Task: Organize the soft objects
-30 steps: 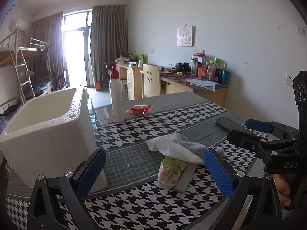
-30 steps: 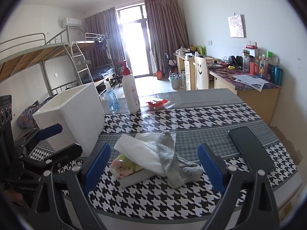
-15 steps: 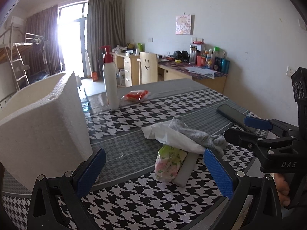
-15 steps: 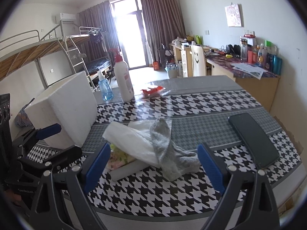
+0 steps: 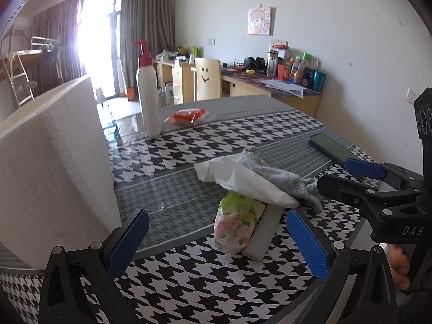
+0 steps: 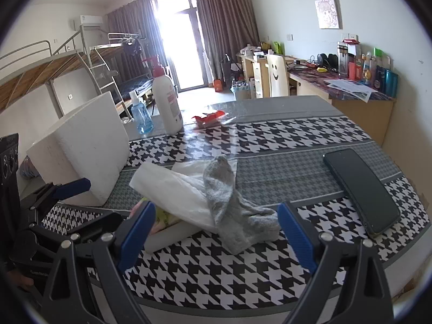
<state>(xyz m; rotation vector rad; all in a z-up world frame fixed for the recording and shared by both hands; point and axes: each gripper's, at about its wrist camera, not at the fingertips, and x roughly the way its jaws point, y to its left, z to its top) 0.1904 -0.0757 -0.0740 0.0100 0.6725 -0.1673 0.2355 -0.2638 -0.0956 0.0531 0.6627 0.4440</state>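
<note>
The grey sock (image 6: 232,205) is draped over white tissue (image 6: 172,191) and a floral packet (image 5: 235,224), just right of the foam box (image 6: 86,148). Both the left gripper (image 5: 216,245) and the right gripper (image 6: 216,237) are held wide open, empty. If the sock is pinched deep, the tissue could be dragged along.

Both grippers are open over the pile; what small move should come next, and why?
Probably lower the right gripper onto the grey sock and close on it. The sock lies on top of the white tissue and the floral packet, directly ahead between the open jaws, so it can lift first. The left gripper is also open, and the foam box stands nearby.
</note>
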